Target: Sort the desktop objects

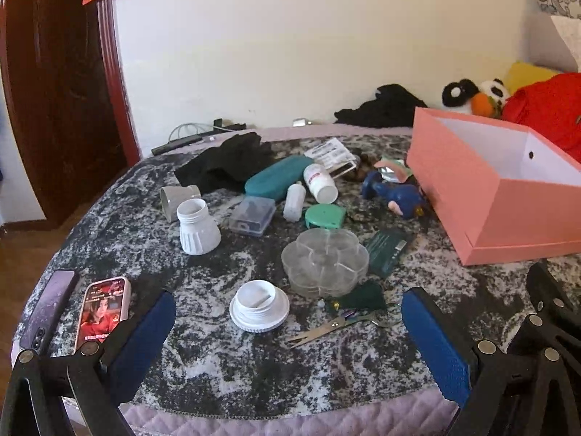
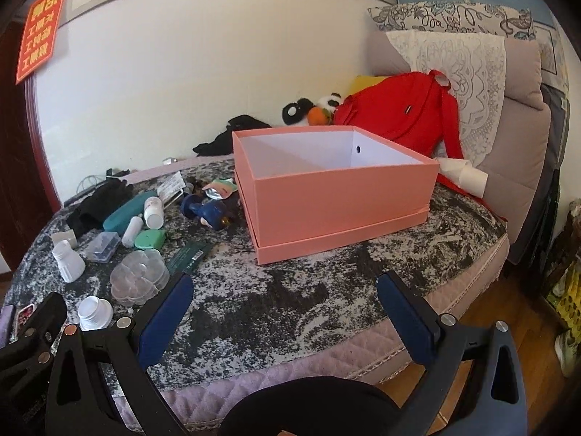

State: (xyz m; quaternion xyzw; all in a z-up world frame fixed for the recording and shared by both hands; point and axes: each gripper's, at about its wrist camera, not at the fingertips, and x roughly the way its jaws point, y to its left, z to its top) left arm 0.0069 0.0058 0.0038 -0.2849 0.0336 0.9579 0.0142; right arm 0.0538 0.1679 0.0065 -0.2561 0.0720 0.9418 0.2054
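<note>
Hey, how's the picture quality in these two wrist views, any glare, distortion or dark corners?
Left wrist: fisheye bends the door frame, the phone screen glows but stays readable, focus is soft. Right wrist: dark vignette at the corners, the pink box edges bow, daylight is even, no harsh glare.

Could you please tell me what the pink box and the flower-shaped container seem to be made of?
The pink box looks like matte cardboard: flat panels, sharp folded edges, white lining. The flower-shaped container looks like clear glossy plastic: its inner walls and the cloth beneath show through it.
</note>
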